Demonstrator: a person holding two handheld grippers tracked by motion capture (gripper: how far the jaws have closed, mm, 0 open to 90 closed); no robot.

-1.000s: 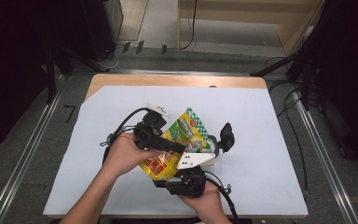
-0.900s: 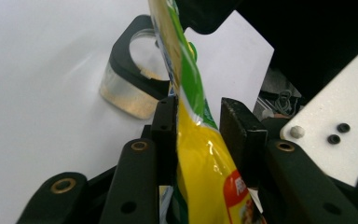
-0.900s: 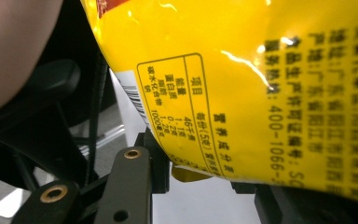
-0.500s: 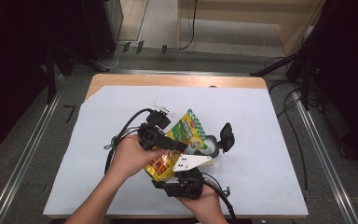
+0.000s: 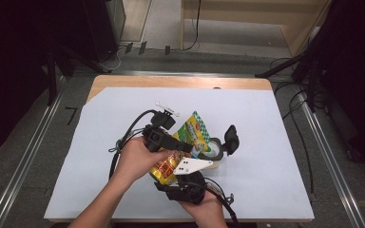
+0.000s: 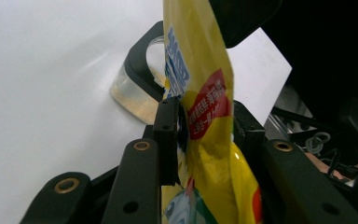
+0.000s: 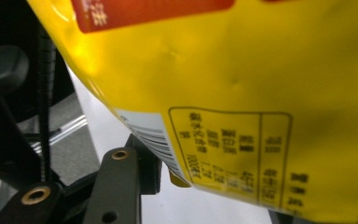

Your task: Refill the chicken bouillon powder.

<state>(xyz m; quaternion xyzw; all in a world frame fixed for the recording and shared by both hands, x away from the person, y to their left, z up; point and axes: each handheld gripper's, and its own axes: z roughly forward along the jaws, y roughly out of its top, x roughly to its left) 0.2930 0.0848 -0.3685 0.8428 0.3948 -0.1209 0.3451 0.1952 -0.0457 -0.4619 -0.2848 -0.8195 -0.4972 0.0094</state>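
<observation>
White sheet-covered surface [image 5: 275, 142] carries everything, work sits centre-front.

Left tongs [image 5: 183, 146]: closed on the yellow-green printed foil snack pouch [image 5: 190, 137]. Left gripper view shows the pouch [image 6: 205, 116] edge-on, pinched between the black jaws, upper part standing clear above them.

Just beyond the pouch: clear round glass jar [image 5: 212, 149] with black rim, black hinged lid [image 5: 231, 139] swung open to its right. Left gripper view has the jar [image 6: 137, 88] lying behind the pouch, mouth towards it; whether they touch cannot be told.

Right tongs [image 5: 183, 171]: under the pouch's lower end, grey three-cornered plate on top. Right gripper view shows one jaw against the pouch's [image 7: 242, 93] bottom edge, the other cut off by the frame. Grip looks likely, but closed or not cannot be told.

Progress, as a judgement: pouch is off the surface, held in both tools, top pointing at the open jar. Lid open = prep done. Pouch seal looks intact, nothing visible in the jar. Left to do, probably: open or tip the pouch and get it or its contents into the jar, then close the lid.

Hard to read: pouch top seam hidden in the high view by the left hand [image 5: 138, 159] and gripper body; jar interior mostly screened; pouch print too blurred to identify the product.
</observation>
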